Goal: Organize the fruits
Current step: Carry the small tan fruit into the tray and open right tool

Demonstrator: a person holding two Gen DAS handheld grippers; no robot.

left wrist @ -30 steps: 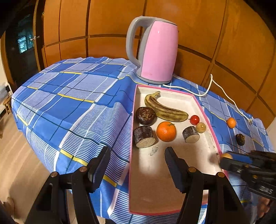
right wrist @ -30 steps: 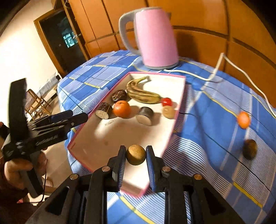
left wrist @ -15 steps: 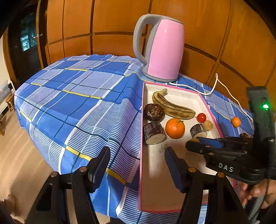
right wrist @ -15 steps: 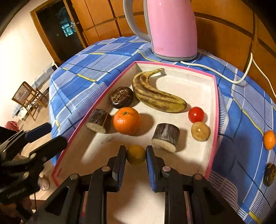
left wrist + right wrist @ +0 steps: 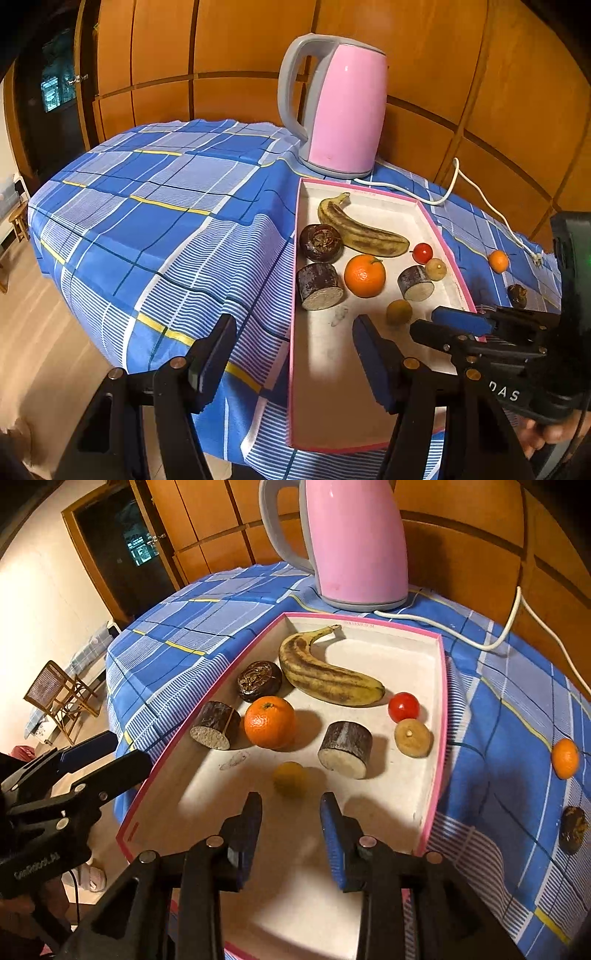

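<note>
left gripper (image 5: 291, 354) hovers open and empty over the checked cloth (image 5: 155, 221) and the pink-rimmed tray (image 5: 207, 709). right gripper (image 5: 291, 812), marked "das", has just been opening its jaws; the small round yellow-brown fruit (image 5: 290, 778) lies free on the tray's matte floor, blurred, near a cut log-like piece (image 5: 345, 749).

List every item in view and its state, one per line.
Left tool: open, empty.
Right tool: jaws just opened, empty.
Small yellow-green fruit: released, in tray.
Tray: holds eight pieces.
Banana: lying in tray.
Large orange: in tray.
Small orange: on cloth, outside tray.
Dark fruit: on cloth, outside tray.
Kettle: upright.
</note>
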